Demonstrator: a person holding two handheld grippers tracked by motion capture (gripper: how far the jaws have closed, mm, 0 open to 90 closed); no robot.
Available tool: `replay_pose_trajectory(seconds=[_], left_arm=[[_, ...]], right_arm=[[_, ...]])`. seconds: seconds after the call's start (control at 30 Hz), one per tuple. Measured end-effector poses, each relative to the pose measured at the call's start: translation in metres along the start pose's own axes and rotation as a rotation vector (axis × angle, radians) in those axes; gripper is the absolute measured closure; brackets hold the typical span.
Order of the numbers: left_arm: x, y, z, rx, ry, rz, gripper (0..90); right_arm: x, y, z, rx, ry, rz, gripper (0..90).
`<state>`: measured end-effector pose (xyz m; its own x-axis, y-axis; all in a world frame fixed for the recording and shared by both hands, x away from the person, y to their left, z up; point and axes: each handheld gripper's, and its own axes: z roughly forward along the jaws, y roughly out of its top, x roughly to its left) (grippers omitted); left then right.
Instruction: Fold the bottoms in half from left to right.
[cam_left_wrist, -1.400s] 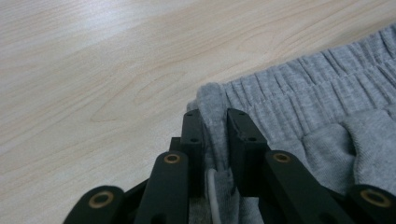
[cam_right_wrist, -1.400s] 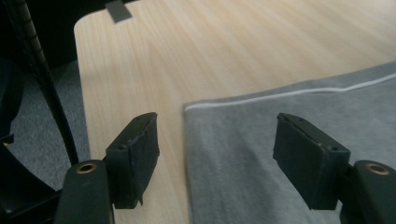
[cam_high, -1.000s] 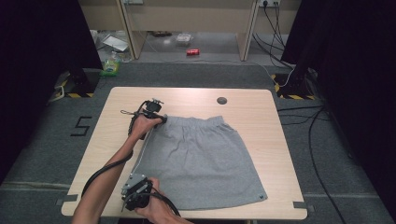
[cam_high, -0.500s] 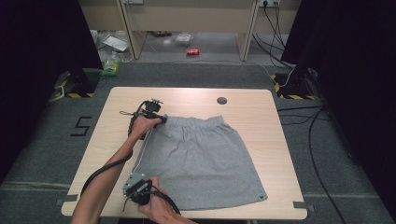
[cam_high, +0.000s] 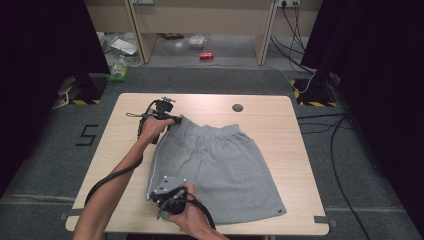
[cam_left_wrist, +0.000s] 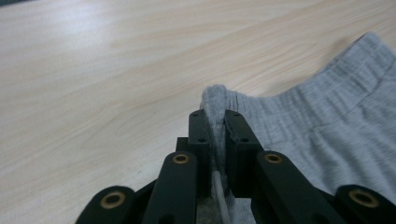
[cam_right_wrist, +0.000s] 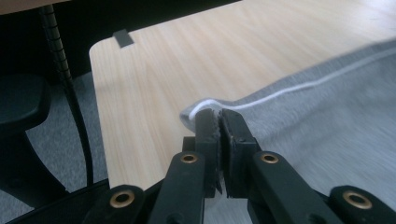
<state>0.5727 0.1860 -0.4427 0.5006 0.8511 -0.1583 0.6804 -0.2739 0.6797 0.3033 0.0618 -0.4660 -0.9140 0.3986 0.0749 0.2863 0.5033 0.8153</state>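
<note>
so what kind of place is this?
Probably a lab recording bay: a lone wooden table on grey carpet, black curtains at both sides, hazard-taped stand bases, cables across the floor.

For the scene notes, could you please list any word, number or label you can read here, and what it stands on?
"5": a dark numeral on the grey floor left of the table.
Small dark tag on the grey shorts, at the near right hem: too small to read.
Red can on the far floor: print too blurred to read.
</note>
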Motion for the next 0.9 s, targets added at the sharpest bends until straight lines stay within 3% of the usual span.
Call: replay_pose_trajectory(seconds=[0.2,0.43,0.6,0.9], left_arm=[[-0.029,0.022,-0.007,0.008,0.028,0.028,81.6],[-0.068,0.045,-0.008,0.013,0.022,0.06,81.3],[-0.094,0.058,0.003,0.024,0.015,0.069,81.1],[-0.131,0.071,0.026,0.031,-0.021,0.088,81.1]], right_arm=[[-0.01,-0.017,-0.047,-0.078,-0.037,0.059,86.3],[-0.025,-0.047,-0.106,-0.149,-0.108,0.144,86.3],[-0.034,-0.072,-0.142,-0.19,-0.164,0.209,86.3],[-0.042,-0.103,-0.182,-0.231,-0.234,0.277,86.4]])
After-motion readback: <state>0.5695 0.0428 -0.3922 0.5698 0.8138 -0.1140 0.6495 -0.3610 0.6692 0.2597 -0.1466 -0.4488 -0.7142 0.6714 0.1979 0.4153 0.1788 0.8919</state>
